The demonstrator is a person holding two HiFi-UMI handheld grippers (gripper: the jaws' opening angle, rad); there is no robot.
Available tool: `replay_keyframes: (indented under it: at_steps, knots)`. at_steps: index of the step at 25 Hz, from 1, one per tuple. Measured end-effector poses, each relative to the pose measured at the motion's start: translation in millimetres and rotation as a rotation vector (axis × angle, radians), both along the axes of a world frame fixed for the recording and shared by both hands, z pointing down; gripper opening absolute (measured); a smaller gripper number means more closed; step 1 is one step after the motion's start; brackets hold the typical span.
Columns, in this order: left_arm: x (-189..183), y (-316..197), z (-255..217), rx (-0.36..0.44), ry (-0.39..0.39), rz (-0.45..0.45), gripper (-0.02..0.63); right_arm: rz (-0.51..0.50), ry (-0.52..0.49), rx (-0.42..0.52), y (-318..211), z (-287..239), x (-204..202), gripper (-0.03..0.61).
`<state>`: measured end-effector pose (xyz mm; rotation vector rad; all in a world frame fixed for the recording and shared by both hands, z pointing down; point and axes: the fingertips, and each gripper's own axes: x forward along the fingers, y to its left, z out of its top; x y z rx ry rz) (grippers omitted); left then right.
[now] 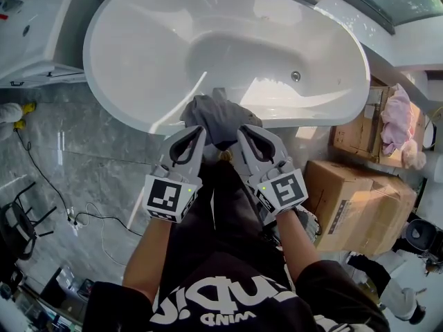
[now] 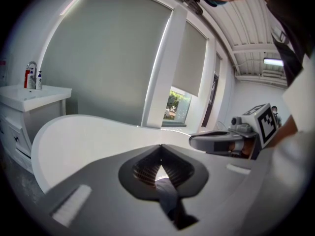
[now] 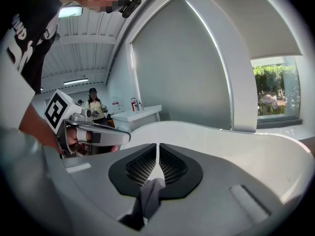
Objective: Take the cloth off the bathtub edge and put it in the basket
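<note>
left hand-held gripper [image 1: 199,133], right hand-held gripper [image 1: 243,131], both pinching grey cloth [image 1: 216,116]

One white oval bathtub [image 1: 138,40], one crumpled grey cloth [image 1: 214,120] between left claw [image 1: 196,133] and right claw [image 1: 243,131], two brown cardboard boxes [image 1: 356,206] right of both.

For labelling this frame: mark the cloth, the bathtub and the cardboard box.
cloth [image 1: 214,120], head view, bunched grey middle.
bathtub [image 1: 100,55], head view, left rim.
cardboard box [image 1: 363,199], head view, top face.
</note>
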<state>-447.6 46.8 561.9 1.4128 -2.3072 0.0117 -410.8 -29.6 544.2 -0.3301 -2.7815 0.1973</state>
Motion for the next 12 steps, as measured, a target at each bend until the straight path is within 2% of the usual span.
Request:
replay_keyframes:
  at_steps: [5,9,12]
  knots:
    - [1.8,-2.2,-0.2,0.002,0.008,-0.008,-0.003,-0.026,0.006,-0.003,1.7,1.5,0.5,0.014]
    - [3.3,-2.7,2.1,0.004,0.017,-0.015,-0.003,-0.098,0.023,0.019,12.6,7.3,4.5,0.120]
    - [2.7,-1.9,1.5,0.006,0.022,-0.013,-0.003,-0.133,0.047,0.025,18.4,13.6,6.7,0.284]
